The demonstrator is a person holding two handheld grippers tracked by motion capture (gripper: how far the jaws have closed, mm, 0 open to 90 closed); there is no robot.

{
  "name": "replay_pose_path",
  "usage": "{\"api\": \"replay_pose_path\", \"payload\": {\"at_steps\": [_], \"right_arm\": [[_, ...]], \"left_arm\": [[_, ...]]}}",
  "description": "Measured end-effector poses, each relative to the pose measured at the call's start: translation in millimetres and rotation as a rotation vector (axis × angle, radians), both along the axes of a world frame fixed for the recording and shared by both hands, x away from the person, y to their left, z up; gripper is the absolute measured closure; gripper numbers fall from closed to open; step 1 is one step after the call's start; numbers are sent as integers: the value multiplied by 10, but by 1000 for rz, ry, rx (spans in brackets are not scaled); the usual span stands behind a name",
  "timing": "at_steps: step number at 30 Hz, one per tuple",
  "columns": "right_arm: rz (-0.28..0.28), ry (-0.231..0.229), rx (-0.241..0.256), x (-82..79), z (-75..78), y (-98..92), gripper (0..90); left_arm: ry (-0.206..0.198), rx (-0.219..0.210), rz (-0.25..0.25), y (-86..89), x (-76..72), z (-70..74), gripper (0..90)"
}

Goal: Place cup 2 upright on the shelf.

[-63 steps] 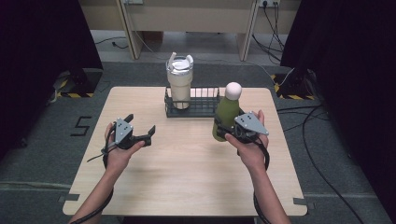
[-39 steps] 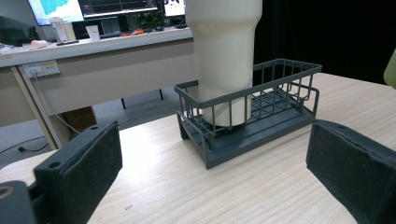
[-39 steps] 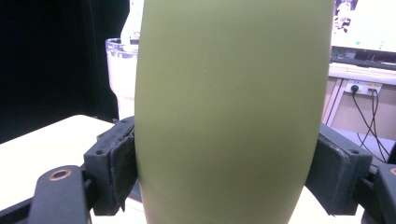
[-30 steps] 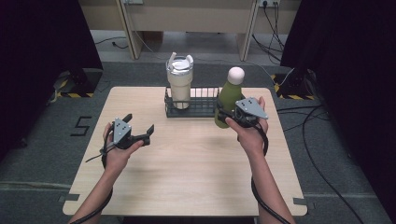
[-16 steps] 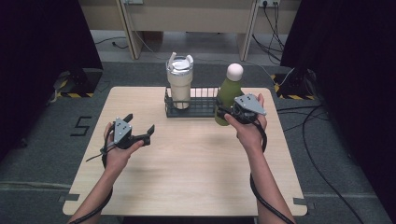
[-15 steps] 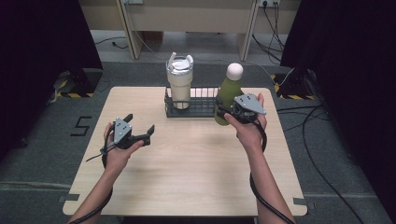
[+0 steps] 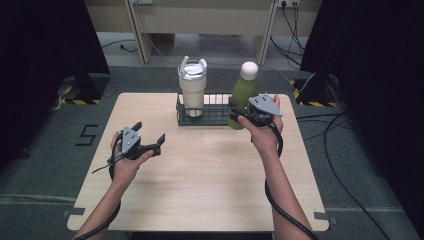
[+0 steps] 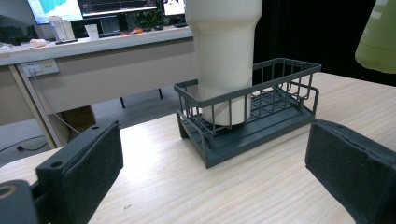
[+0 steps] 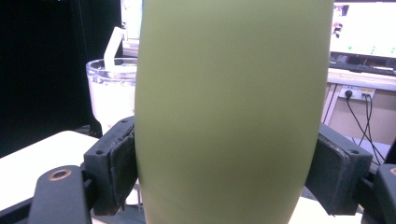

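A green bottle [image 7: 242, 97] with a white cap is held upright above the table, at the right end of a dark wire rack [image 7: 216, 116]. My right gripper [image 7: 242, 113] is shut on the green bottle [image 9: 231, 107], one pad on each side of its body. A cream tumbler [image 7: 192, 90] with a clear lid stands in the rack's left half. My left gripper [image 7: 149, 135] hovers open over the table's left side, nothing between its pads. In the left gripper view the rack [image 8: 261, 119], the tumbler [image 8: 224, 56] and the bottle's base [image 8: 379, 39] lie ahead.
The wooden table [image 7: 200, 180] has bare room in front of the rack. Cables run over the floor at the right [image 7: 345, 135]. A desk with monitors [image 8: 93, 11] stands beyond the table's far edge.
The right gripper has lifted the green bottle off the table and carried it away from the person toward the rack's right end. The left gripper has stayed put.
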State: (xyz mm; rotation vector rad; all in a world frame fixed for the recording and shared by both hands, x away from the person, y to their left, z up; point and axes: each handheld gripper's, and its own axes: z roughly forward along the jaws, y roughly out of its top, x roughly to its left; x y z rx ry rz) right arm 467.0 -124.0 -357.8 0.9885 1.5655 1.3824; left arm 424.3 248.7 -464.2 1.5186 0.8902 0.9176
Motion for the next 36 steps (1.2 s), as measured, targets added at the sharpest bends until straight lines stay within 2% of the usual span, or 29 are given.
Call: {"api": "replay_pose_path", "payload": {"at_steps": [36], "right_arm": [[-21, -21, 15, 198, 169, 101, 212]], "left_arm": [[-7, -10, 6, 23, -1, 30, 33]]}}
